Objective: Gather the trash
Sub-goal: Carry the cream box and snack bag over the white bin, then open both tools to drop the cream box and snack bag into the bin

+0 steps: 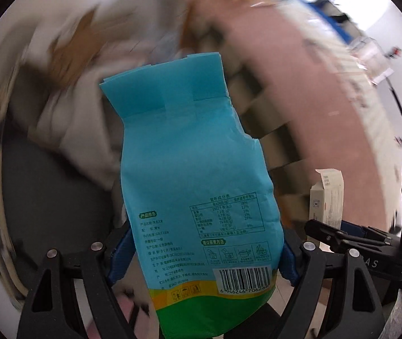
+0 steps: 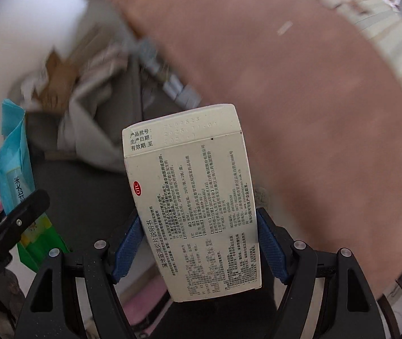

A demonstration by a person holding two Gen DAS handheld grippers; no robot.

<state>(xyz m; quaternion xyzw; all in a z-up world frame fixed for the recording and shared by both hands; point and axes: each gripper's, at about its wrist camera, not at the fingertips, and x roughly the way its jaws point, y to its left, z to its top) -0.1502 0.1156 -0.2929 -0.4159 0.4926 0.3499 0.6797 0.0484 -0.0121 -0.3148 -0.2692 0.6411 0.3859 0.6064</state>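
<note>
Blurred pink surface [image 2: 299, 99] behind. Left gripper [image 1: 205, 251] jaws clamped on blue bag [image 1: 189, 175]; right gripper [image 2: 198, 243] jaws clamped on medicine box [image 2: 192, 197].

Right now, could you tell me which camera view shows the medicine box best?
The right wrist view: the medicine box fills the centre, its print legible, held in the right claw. The left wrist view catches only a narrow sliver of it at the right edge.
</note>
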